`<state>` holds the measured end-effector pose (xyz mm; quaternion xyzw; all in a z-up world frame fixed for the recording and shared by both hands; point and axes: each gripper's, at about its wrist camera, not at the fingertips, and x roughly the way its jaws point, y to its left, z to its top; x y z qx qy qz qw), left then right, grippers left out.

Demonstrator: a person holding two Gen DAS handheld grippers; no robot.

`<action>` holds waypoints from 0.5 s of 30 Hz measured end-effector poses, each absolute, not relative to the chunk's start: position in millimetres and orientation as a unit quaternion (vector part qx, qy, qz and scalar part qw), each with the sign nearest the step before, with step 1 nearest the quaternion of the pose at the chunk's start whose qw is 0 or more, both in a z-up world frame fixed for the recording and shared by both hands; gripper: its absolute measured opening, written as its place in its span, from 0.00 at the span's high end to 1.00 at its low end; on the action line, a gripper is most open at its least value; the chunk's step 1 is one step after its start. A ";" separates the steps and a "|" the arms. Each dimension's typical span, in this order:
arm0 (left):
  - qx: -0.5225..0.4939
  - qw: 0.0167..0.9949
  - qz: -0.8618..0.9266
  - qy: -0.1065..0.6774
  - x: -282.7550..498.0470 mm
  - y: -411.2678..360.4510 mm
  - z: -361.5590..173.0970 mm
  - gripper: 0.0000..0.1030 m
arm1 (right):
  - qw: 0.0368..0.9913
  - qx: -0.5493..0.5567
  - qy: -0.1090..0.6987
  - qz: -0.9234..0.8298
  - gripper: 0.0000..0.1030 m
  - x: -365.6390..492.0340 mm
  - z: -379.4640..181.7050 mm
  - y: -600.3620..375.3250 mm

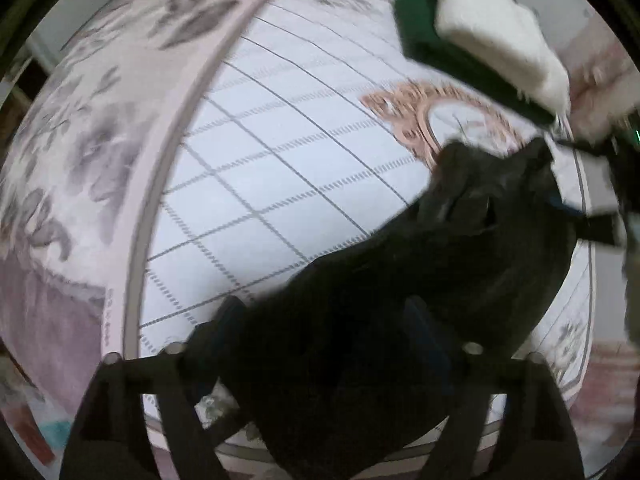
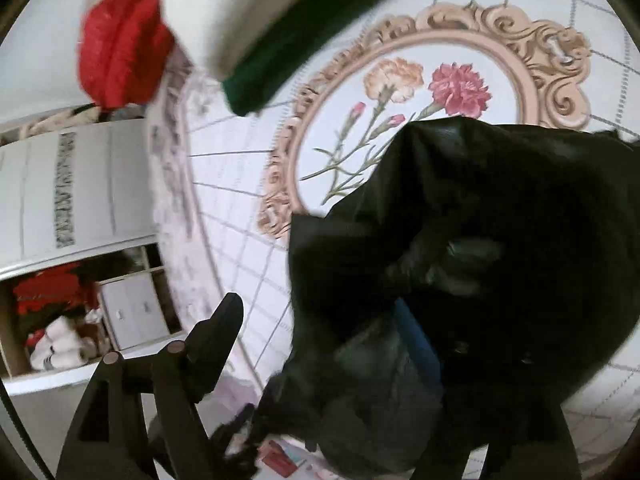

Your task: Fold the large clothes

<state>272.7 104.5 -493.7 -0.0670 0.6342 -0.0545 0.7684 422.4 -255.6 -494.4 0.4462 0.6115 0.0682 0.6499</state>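
The black garment (image 1: pixel 440 264) hangs bunched in the air above a bedspread (image 1: pixel 280 140) printed with a grey grid, a floral border and a round ornate frame of flowers (image 2: pixel 400 92).

In the left wrist view the left gripper (image 1: pixel 324 344) is buried in the dark cloth. The fabric fills the space between its 2 fingers and drapes over them, so it appears closed on the garment, though the tips themselves are hidden. The cloth stretches from there up and to the right, toward the right gripper (image 1: pixel 596 200) seen at that edge of the view, blurred.

In the right wrist view the right gripper (image 2: pixel 320 344) has its left finger (image 2: pixel 220 328) bare and clear of the cloth, while the other finger is covered by the black fabric. I cannot tell whether its jaws are closed on anything.

A folded stack of white and dark green clothes (image 1: pixel 480 36) lies on the bedspread beyond the garment, with a red knitted piece (image 2: pixel 120 40) beside it.
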 end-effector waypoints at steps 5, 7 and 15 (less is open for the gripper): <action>-0.102 0.760 -0.047 0.640 273.9 103.0 -498.9 0.20 | 0.665 0.377 0.640 0.069 0.61 406.3 -491.2 -230.1; -0.097 0.758 -0.048 0.644 283.0 85.3 -508.6 0.20 | 0.663 0.367 0.650 0.066 0.70 417.4 -514.4 -213.2; -0.064 0.763 -0.031 0.642 315.0 27.7 -548.9 0.19 | 0.660 0.360 0.656 0.069 0.72 447.8 -547.1 -204.8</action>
